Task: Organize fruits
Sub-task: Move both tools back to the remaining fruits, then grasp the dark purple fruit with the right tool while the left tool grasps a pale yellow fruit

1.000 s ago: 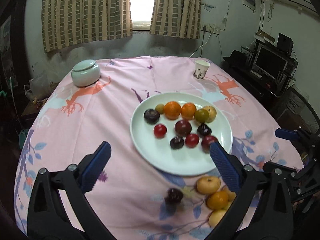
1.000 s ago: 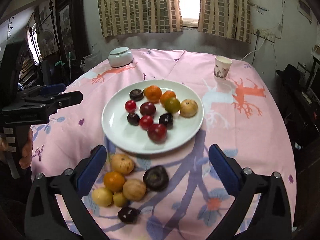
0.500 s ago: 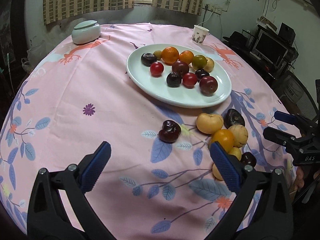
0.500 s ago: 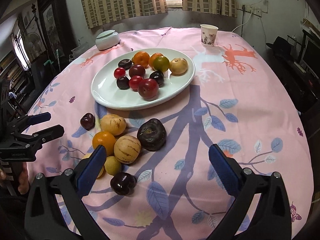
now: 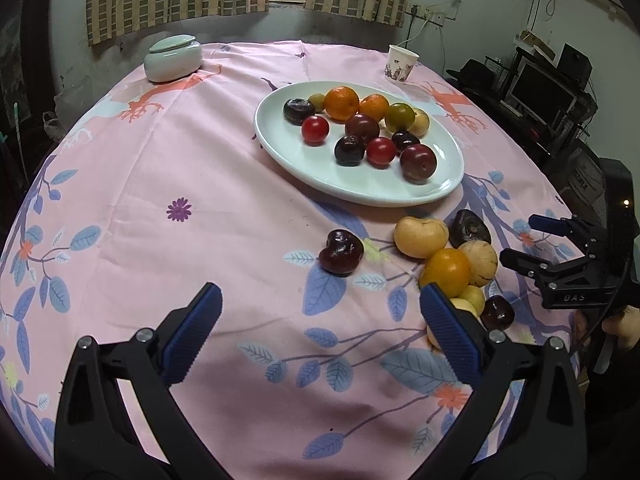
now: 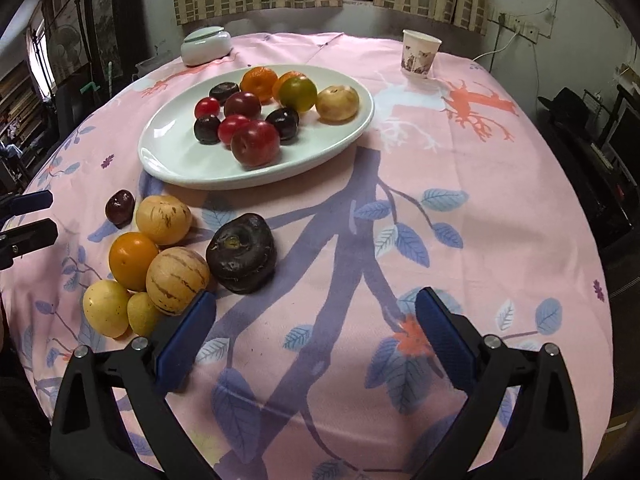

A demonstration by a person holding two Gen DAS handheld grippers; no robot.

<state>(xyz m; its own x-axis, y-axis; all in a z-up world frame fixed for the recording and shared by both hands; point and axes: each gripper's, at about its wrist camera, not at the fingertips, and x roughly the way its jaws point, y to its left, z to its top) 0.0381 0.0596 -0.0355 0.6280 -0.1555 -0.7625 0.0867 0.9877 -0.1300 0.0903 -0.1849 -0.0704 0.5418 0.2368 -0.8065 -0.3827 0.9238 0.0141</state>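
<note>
While the left claw (image 5: 320,328) is hanging released and empty over the near part of the surface (image 5: 224,184), a dark plum (image 5: 341,251) is lying just ahead of it, apart from the plate (image 5: 360,188) already holding about a dozen fruits. In the right view, the right claw (image 6: 316,334), whose jaws have just been closing slightly with nothing between them, is standing released, with the wrinkled dark fruit (image 6: 241,258) ahead and left of it, the loose pile's nearest piece.

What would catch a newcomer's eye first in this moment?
The white plate at the table's centre, heaped with red, dark and orange fruit. Nearer the camera, loose fruit lies on the pink cloth, led by a big dark wrinkled fruit. Both grippers, left and right, hover open and empty.
</note>
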